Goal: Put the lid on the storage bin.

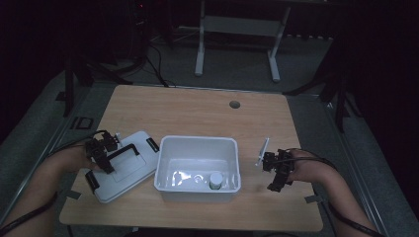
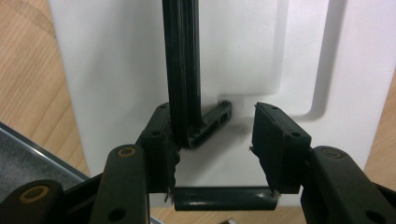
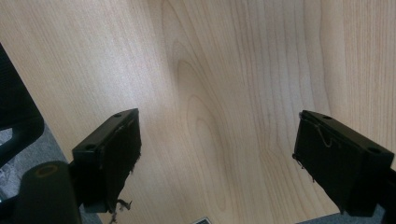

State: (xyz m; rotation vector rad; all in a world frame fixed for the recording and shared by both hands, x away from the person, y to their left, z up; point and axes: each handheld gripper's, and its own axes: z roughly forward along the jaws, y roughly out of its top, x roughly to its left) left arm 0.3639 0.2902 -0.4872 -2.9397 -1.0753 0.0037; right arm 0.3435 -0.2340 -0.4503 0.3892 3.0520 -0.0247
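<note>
A white lid (image 1: 123, 170) with a black handle (image 1: 123, 149) lies flat on the table, left of an open white bin (image 1: 197, 139). A small white-capped jar (image 1: 216, 180) stands in the bin's front right corner. My left gripper (image 1: 104, 167) hovers over the lid's near end. In the left gripper view its jaws (image 2: 212, 116) straddle the handle's corner (image 2: 182, 70). The bar rests against one pad and the other pad stands apart from it. A dark clip (image 2: 222, 198) sits at the lid's edge (image 2: 243, 46). My right gripper (image 1: 275, 185) is right of the bin, open over bare wood (image 3: 219, 121).
The wooden table (image 1: 197, 108) has a round cable hole (image 1: 234, 104) at the back. Its right edge runs close behind my right hand. Beyond the table, a dim floor holds a white desk frame (image 1: 200, 49) and cables.
</note>
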